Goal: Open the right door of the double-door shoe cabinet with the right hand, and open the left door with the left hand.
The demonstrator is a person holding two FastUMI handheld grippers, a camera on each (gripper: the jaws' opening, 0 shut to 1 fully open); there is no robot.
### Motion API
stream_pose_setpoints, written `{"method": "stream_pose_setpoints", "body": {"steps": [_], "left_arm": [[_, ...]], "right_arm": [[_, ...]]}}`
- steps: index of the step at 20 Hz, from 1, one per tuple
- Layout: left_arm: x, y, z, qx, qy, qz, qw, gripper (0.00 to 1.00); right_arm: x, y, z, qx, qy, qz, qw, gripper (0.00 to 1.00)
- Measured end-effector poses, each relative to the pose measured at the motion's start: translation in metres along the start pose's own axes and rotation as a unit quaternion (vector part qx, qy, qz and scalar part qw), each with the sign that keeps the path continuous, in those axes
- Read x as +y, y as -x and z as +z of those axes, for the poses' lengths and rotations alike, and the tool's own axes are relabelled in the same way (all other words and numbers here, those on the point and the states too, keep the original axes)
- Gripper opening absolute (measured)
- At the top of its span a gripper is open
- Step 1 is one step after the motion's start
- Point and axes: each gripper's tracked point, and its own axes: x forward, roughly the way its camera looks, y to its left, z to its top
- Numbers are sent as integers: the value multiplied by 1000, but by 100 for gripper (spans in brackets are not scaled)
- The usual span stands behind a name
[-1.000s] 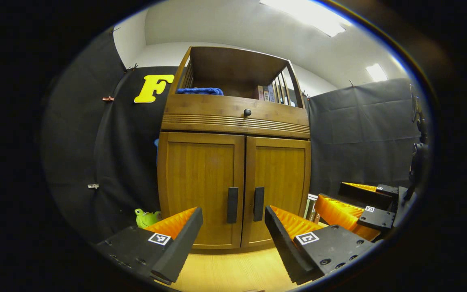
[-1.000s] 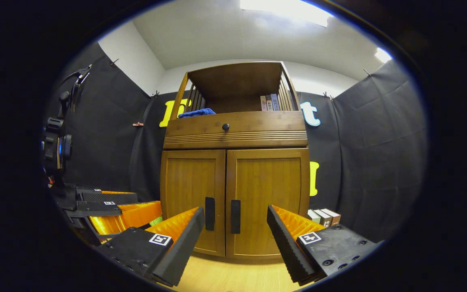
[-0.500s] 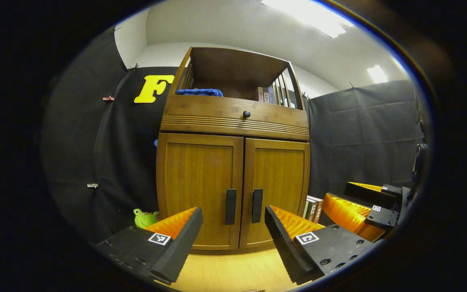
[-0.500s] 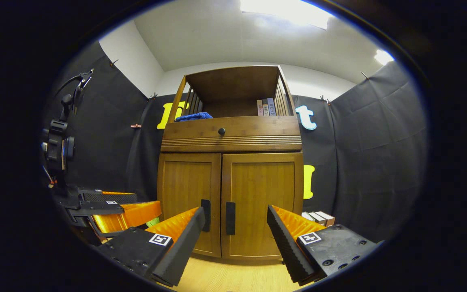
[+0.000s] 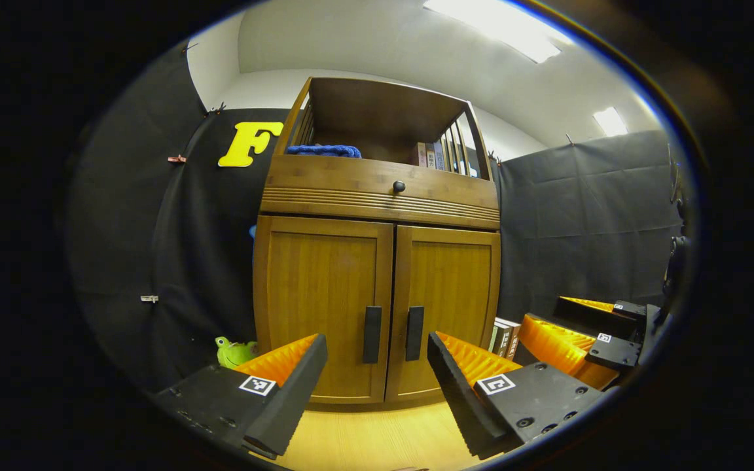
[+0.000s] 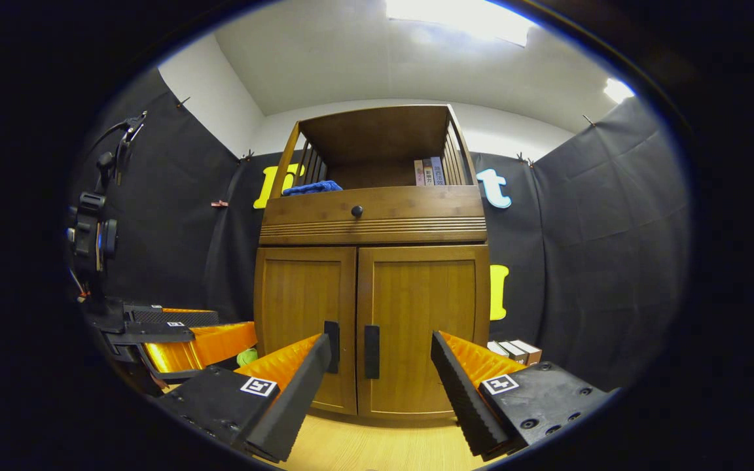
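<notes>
Two doors, both closed, face the grippers: the shoe cabinet (image 6: 372, 261) stands on the wooden floor (image 6: 364, 448) straight ahead at twelve o'clock in the right gripper view. The right door (image 6: 423, 327) and left door (image 6: 305, 324) meet at a centre seam, and each carries a dark vertical bar handle beside it, the right handle (image 6: 372, 352) and the left handle (image 5: 372, 325).

The right gripper (image 6: 380, 386) has its jaws spread wide and holds nothing; the right handle sits between its fingers but well ahead of them. The left gripper (image 5: 377, 383) is likewise wide open and empty, with both handles framed between its fingers.

By the look of them, the doors are stiff wooden panels, hinged at the outer edges and probably light to swing. The slim, smooth bars are the sensible hold: jaws closed across the bar at mid-height, then a pull outward along the hinge arc. A straight tug could let the bar slip.

A green frog toy (image 5: 234, 351) sits at seven o'clock of the cabinet, and some boxes (image 6: 516, 351) at four o'clock.
</notes>
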Motion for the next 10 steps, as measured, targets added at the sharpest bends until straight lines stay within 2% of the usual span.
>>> {"method": "stream_pose_setpoints", "body": {"steps": [10], "left_arm": [[2,-1,0,2,0,0,1000,96]], "right_arm": [[3,-3,-3,3,3,3,1000,97]]}}
